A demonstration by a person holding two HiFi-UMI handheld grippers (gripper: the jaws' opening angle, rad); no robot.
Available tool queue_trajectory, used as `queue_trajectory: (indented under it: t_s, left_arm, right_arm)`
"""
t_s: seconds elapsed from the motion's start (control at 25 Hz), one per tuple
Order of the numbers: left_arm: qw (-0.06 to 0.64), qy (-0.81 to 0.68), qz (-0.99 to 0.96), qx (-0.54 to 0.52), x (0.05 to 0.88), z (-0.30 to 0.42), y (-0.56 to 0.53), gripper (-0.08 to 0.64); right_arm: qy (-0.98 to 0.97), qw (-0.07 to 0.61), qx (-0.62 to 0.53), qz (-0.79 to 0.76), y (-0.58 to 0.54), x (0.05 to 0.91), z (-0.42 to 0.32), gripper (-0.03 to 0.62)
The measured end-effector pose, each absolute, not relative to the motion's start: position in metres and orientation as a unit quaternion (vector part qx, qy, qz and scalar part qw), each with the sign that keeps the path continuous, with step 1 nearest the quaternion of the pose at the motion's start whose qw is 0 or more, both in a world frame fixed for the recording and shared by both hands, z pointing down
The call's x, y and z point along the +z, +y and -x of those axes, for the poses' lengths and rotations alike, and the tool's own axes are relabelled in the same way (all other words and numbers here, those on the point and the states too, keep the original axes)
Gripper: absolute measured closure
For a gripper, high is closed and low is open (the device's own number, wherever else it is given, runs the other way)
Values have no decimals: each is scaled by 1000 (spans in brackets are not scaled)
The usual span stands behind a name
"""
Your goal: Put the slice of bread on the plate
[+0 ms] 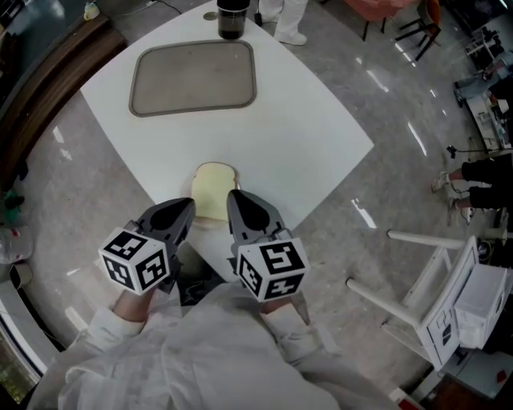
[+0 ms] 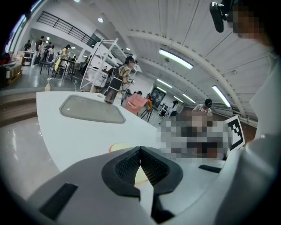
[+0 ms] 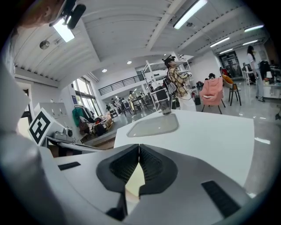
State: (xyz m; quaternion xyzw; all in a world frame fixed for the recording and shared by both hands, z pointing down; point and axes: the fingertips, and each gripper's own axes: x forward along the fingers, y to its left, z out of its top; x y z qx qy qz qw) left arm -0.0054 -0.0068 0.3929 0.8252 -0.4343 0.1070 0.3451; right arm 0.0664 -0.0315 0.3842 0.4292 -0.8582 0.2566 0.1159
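The slice of bread (image 1: pixel 215 188) lies flat at the near corner of the white desk (image 1: pixel 321 144), close to its edge and well apart from the plate (image 1: pixel 192 76), a shallow grey one at the far side. Being thin, soft and flush with the surface, it likely gives a claw little to bite on. A tip coming in low could shove it off the near edge, and a hard pinch could tear or crush the crumb. Held by one edge on the way across, it may sag and drop short. A dark cup (image 1: pixel 231 20) stands just beyond the plate and could be knocked.

The left claw (image 1: pixel 178 216) and right claw (image 1: pixel 244 210) sit side by side close to the person's body. Both point forward over the bread's near end, marker cubes up. Each has its jaws together, tips meeting, nothing clamped.
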Motion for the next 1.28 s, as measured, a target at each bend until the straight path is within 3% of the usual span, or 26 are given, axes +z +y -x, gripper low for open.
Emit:
queue_trajectory:
  t_s: [1.28]
  left_arm:
    - [344, -417, -834, 109, 386, 22, -21, 551]
  right_arm:
    - [-831, 113, 267, -475, -33, 383, -71, 578]
